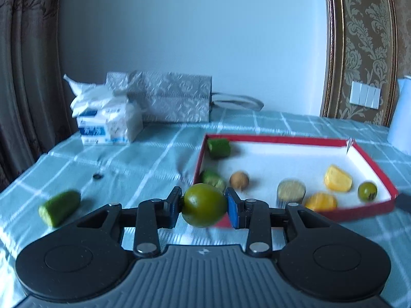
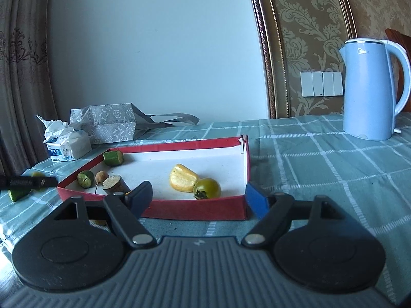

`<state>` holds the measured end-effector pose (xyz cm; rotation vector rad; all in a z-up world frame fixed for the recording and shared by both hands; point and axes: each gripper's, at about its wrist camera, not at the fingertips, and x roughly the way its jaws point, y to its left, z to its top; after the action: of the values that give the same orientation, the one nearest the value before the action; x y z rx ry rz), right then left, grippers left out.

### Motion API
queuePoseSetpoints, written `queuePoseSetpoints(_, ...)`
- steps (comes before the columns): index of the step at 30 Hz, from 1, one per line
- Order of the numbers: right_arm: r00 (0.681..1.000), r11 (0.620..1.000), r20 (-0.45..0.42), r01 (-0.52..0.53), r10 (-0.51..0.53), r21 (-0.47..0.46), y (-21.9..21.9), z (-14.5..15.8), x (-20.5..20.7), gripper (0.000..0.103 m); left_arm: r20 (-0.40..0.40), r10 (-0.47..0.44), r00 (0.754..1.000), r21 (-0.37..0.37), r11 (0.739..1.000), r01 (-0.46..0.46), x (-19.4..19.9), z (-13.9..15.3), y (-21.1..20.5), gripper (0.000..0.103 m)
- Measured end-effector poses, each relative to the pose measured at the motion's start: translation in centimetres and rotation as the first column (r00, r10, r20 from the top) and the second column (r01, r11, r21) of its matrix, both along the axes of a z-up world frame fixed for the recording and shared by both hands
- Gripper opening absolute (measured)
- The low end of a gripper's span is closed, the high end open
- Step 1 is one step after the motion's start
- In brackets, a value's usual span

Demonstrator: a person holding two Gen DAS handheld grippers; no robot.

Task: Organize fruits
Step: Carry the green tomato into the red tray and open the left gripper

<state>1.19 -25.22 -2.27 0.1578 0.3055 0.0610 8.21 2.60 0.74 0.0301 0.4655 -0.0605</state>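
Note:
My left gripper (image 1: pixel 204 205) is shut on a green tomato (image 1: pixel 204 204) and holds it above the cloth just left of the red box (image 1: pixel 282 138). The box has a white floor and holds several pieces: two green cucumber chunks (image 1: pixel 218 147), a brown longan (image 1: pixel 239 180), a sugarcane piece (image 1: pixel 291 191), yellow fruit wedges (image 1: pixel 337 178) and a second green tomato (image 1: pixel 367 191). Another cucumber chunk (image 1: pixel 60 207) lies on the cloth to the left. My right gripper (image 2: pixel 197 197) is open and empty at the near wall of the box (image 2: pixel 192 209).
A tissue pack (image 1: pixel 108 123) and a grey patterned bag (image 1: pixel 169 100) stand at the back left. A blue kettle (image 2: pixel 370 89) stands at the back right. The table has a green checked cloth (image 2: pixel 321 169). The wall lies behind.

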Motion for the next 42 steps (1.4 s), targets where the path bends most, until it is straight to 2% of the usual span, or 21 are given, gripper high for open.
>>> queuePoseSetpoints(5,1.0,1.0,-0.008,-0.006,0.006,-0.001,0.1,-0.1,0.1,0.078,0.03,-0.016,0.999,0.015,1.0,0.015,1.3,1.5,-1.3,0.036)
queuePoseSetpoints(10,1.0,1.0,-0.022,-0.006,0.006,0.011,-0.1,-0.2,0.3,0.078,0.028,-0.025,0.999,0.034,0.999,0.025,3.2,1.9,-2.5,0.036)
queuePoseSetpoints(23,0.998,0.999,-0.057,-0.015,0.017,0.039,-0.5,-0.4,0.9,0.078,-0.021,-0.005,1.0,0.074,0.997,0.006,8.2,0.6,-4.1,0.037)
queuePoseSetpoints(37,0.997,0.999,-0.072,-0.017,0.021,0.046,-0.6,-0.5,1.1,0.078,-0.049,0.008,0.999,0.087,0.996,-0.003,10.2,-0.5,-4.6,0.037)
queuePoseSetpoints(39,0.997,0.999,-0.073,-0.018,0.021,0.045,-0.6,-0.5,1.2,0.078,-0.049,0.003,0.999,0.08,0.997,0.001,10.4,-0.6,-4.6,0.041)
queuePoseSetpoints(41,0.997,0.999,-0.073,-0.018,0.021,0.045,-0.6,-0.5,1.2,0.078,-0.034,0.008,0.999,0.076,0.997,-0.005,10.2,-0.5,-4.6,0.051)
queuePoseSetpoints(42,0.997,0.999,-0.075,-0.018,0.022,0.046,-0.6,-0.5,1.2,0.078,-0.027,0.013,1.0,0.075,0.997,-0.011,10.1,-0.4,-4.5,0.059)
